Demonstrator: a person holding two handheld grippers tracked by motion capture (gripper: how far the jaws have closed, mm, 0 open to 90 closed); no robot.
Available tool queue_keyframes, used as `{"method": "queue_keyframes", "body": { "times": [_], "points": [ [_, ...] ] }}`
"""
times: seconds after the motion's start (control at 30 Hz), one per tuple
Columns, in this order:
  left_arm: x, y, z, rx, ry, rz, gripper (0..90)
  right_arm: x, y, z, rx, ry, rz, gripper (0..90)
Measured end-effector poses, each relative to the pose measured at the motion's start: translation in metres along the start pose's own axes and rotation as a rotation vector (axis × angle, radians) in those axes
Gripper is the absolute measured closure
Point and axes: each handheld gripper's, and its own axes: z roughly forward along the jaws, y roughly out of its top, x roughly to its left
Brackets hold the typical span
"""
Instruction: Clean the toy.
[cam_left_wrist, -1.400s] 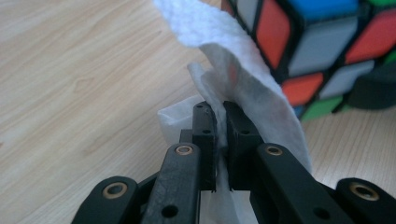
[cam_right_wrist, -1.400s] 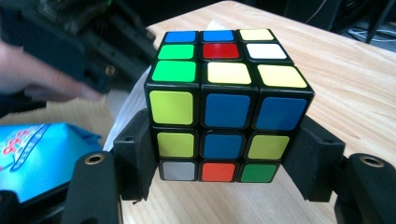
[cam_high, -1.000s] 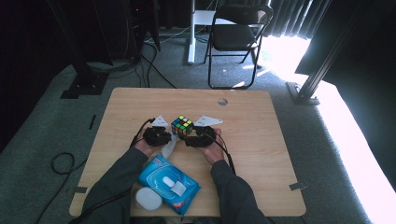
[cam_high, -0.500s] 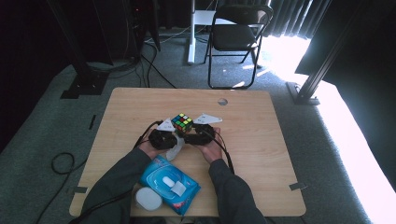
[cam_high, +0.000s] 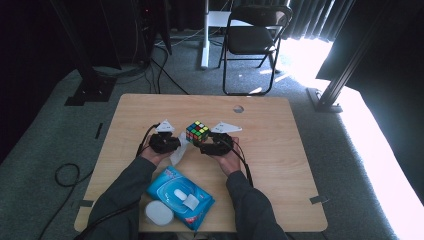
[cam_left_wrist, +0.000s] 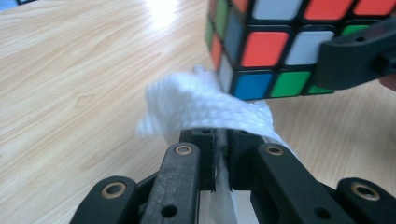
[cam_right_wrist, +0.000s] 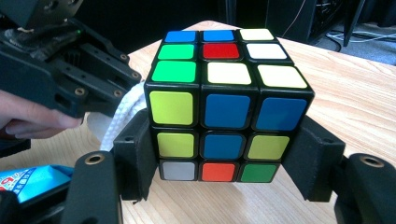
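One Rubik's cube sits clamped between the jaws of the right gripper, the pads pressing its lower layer on both sides, over the middle of the wooden table. The left gripper has its jaws pinched together on one white wipe, whose folded end lies against the cube's lower corner. Near the table's front edge lie one blue wet-wipe pack and, just beside it, one white round lid. Grey carpet surrounds the table; one black folding chair stands beyond it.
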Motion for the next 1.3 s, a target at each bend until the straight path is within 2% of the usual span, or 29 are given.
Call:
{"method": "queue_keyframes", "body": {
  "times": [0.13,0.27,0.33,0.37,0.53,0.57,0.6,0.63,0.67,0.7,0.73,0.8,0.83,0.9,0.93,0.97,1.0,1.1,1.17,1.3],
  "points": [
    [-0.001,0.001,0.001,0.002,-0.017,0.003,83.9,0.001,0.001,0.001,-0.002,-0.001,0.004,34.2],
    [-0.012,0.003,0.005,0.029,-0.090,0.059,83.9,0.001,0.001,0.003,-0.007,0.007,0.011,34.2],
    [-0.014,0.004,0.005,0.032,-0.100,0.069,83.9,0.001,0.001,0.004,-0.006,0.007,0.012,34.2],
    [-0.017,0.005,0.006,0.034,-0.120,0.082,83.9,0.002,0.002,0.005,-0.008,0.008,0.014,34.1],
    [-0.019,0.005,0.006,0.035,-0.148,0.090,83.8,0.000,0.001,0.004,-0.007,-0.001,0.018,34.1],
    [-0.019,0.005,0.005,0.038,-0.139,0.092,83.8,0.000,0.001,0.004,-0.007,-0.001,0.018,34.1],
    [-0.016,0.004,0.003,0.027,-0.112,0.079,83.8,-0.001,0.001,0.003,-0.003,-0.004,0.017,34.1],
    [-0.016,0.004,0.003,0.027,-0.112,0.079,83.9,-0.001,0.001,0.003,-0.003,-0.004,0.017,34.1],
    [-0.010,0.003,-0.002,0.008,-0.080,0.049,83.9,-0.003,0.000,0.001,-0.003,-0.007,0.023,34.1],
    [-0.010,0.003,-0.002,0.008,-0.080,0.049,83.9,-0.003,0.000,0.001,-0.003,-0.007,0.023,34.1],
    [-0.002,0.000,-0.009,-0.023,-0.073,0.007,83.9,-0.005,-0.001,-0.001,-0.005,-0.014,0.025,34.1],
    [0.001,-0.001,-0.013,-0.037,-0.060,-0.006,83.9,-0.006,-0.001,-0.002,-0.006,-0.019,0.023,34.1],
    [0.004,-0.003,-0.017,-0.045,-0.041,-0.017,83.9,-0.009,-0.003,-0.004,0.002,-0.040,0.029,34.1],
    [0.010,-0.006,-0.024,-0.052,-0.010,-0.037,83.9,-0.010,-0.004,-0.004,0.003,-0.046,0.030,34.1],
    [0.013,-0.009,-0.028,-0.058,0.009,-0.050,83.9,-0.012,-0.008,-0.004,0.010,-0.071,0.040,34.1],
    [0.013,-0.009,-0.028,-0.058,0.009,-0.050,83.9,-0.012,-0.008,-0.004,0.010,-0.071,0.040,34.1],
    [0.015,-0.014,-0.033,-0.070,0.018,-0.064,83.9,-0.011,-0.011,-0.002,0.021,-0.104,0.032,34.1],
    [0.016,-0.019,-0.037,-0.072,0.027,-0.070,83.9,-0.010,-0.015,0.001,0.038,-0.127,0.025,34.1],
    [0.016,-0.026,-0.040,-0.062,0.050,-0.069,83.9,-0.008,-0.021,0.007,0.066,-0.156,0.003,34.0],
    [0.016,-0.031,-0.043,-0.058,0.063,-0.071,83.8,-0.008,-0.028,0.014,0.084,-0.175,0.012,34.0]
  ]
}}
